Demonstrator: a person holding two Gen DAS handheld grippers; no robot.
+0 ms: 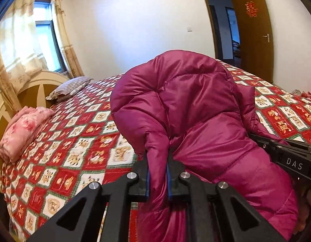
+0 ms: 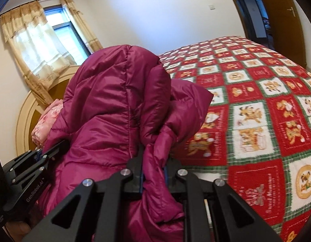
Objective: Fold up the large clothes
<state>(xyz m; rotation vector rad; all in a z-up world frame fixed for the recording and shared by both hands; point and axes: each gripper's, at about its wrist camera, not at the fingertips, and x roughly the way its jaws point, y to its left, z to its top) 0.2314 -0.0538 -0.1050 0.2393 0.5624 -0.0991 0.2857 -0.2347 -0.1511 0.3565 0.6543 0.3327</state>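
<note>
A magenta quilted down jacket (image 1: 187, 104) is held up above the bed, bunched and draped over both grippers. My left gripper (image 1: 158, 161) is shut on a fold of the jacket's fabric. My right gripper (image 2: 153, 167) is shut on another fold of the jacket (image 2: 115, 109). The right gripper's body also shows at the right edge of the left wrist view (image 1: 286, 155), and the left gripper's body shows at the left of the right wrist view (image 2: 32, 165). The two grippers are close together. The jacket's lower part hangs down out of sight.
A bed with a red, white and green patterned cover (image 2: 256, 104) lies below. A folded pink blanket (image 1: 24, 129) and a striped pillow (image 1: 70, 87) sit by the cream headboard (image 1: 40, 82). A curtained window (image 1: 42, 36) is behind, and an open brown door (image 1: 252, 32) is at the right.
</note>
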